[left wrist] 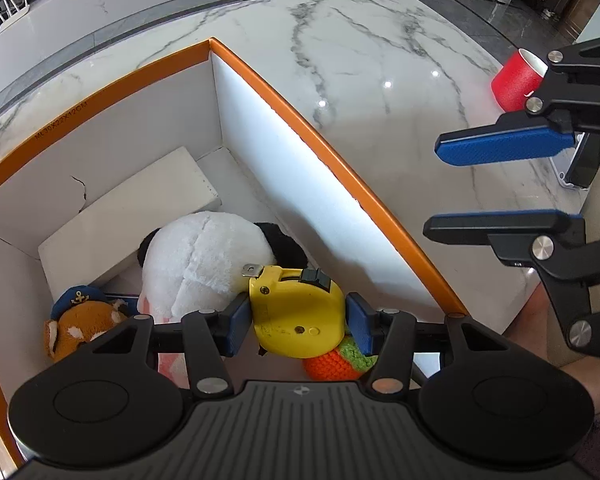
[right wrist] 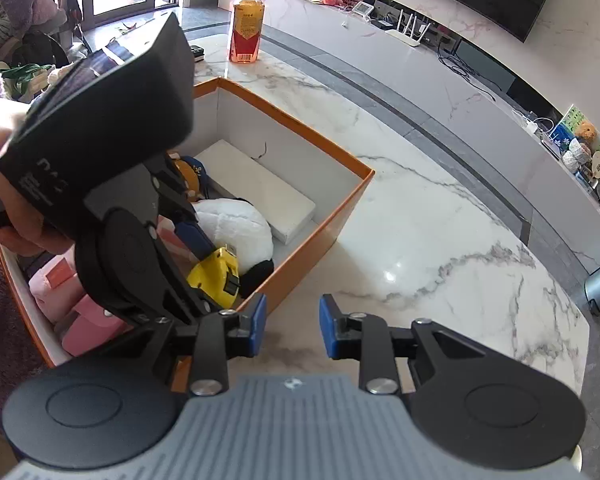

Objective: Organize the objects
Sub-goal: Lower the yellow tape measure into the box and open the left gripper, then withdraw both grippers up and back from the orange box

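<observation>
The left gripper (left wrist: 298, 322) is pinching the yellow tape measure (left wrist: 296, 312) low inside the orange box (left wrist: 340, 168), above the panda plush (left wrist: 204, 260). It should release gently. The right gripper (right wrist: 292, 326) is waiting spread and empty.

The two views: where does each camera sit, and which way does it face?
Left wrist view: sits on the left gripper, faces steeply down into the orange box; shows its fingers shut on the yellow tape measure, plus the right gripper.
Right wrist view: sits on the right gripper, faces down over the marble table; shows its empty fingers, the left gripper's body and a hand.
Shared: box, tape measure, white plush.
</observation>
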`<state>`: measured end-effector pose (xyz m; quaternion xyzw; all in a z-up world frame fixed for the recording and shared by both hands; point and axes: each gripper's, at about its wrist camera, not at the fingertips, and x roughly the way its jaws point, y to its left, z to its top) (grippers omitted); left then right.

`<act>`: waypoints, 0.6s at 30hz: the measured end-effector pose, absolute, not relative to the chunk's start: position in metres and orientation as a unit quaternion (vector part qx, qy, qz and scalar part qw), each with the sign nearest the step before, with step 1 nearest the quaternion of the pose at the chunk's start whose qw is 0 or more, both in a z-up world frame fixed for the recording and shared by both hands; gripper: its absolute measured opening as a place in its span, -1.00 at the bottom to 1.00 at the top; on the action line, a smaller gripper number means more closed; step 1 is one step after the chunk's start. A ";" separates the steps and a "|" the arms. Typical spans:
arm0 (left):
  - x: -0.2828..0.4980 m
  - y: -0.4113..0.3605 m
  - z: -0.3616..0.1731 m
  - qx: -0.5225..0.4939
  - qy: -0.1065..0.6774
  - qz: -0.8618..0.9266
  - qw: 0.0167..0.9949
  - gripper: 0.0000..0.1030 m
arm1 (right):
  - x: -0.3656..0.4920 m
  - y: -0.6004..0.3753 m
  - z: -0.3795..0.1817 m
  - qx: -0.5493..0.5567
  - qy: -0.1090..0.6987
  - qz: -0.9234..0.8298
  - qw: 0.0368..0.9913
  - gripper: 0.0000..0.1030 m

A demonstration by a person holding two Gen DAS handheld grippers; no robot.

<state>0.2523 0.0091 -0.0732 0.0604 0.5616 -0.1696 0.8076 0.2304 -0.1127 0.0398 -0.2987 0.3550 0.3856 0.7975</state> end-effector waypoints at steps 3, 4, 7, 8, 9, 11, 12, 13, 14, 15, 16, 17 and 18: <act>0.254 0.014 -0.075 0.051 0.563 -0.174 0.806 0.18 | 0.228 -0.112 0.039 -0.299 0.354 0.387 0.797 -0.42; 0.254 0.016 -0.074 0.047 0.563 -0.177 0.806 0.18 | 0.228 -0.112 0.039 -0.299 0.354 0.388 0.797 -0.42; 0.253 0.020 -0.071 0.044 0.561 -0.179 0.807 0.18 | 0.227 -0.112 0.039 -0.300 0.354 0.387 0.797 -0.42; 0.252 0.022 -0.069 0.043 0.561 -0.179 0.807 0.18 | 0.226 -0.112 0.039 -0.301 0.354 0.387 0.797 -0.42; 0.251 0.022 -0.068 0.041 0.560 -0.179 0.808 0.17 | 0.226 -0.112 0.039 -0.301 0.354 0.387 0.796 -0.42; 0.249 0.024 -0.062 0.040 0.555 -0.180 0.811 0.17 | 0.226 -0.111 0.038 -0.303 0.354 0.385 0.796 -0.42; 0.248 0.024 -0.058 0.041 0.551 -0.182 0.813 0.16 | 0.225 -0.111 0.038 -0.305 0.354 0.385 0.796 -0.42; 0.244 0.025 -0.054 0.044 0.547 -0.182 0.816 0.13 | 0.225 -0.110 0.038 -0.307 0.353 0.385 0.795 -0.42; 0.243 0.026 -0.049 0.047 0.543 -0.181 0.819 0.01 | 0.223 -0.109 0.038 -0.309 0.353 0.384 0.795 -0.42; 0.241 0.026 -0.045 0.049 0.540 -0.180 0.821 -0.14 | 0.223 -0.108 0.038 -0.310 0.353 0.384 0.795 -0.42; 0.238 0.027 -0.040 0.050 0.537 -0.179 0.823 -0.19 | 0.221 -0.107 0.039 -0.310 0.353 0.384 0.794 -0.42; 0.235 0.029 -0.035 0.049 0.531 -0.179 0.827 -0.28 | 0.220 -0.106 0.039 -0.311 0.353 0.386 0.794 -0.42; 0.232 0.031 -0.029 0.047 0.524 -0.178 0.831 -0.33 | 0.218 -0.106 0.040 -0.311 0.351 0.386 0.794 -0.43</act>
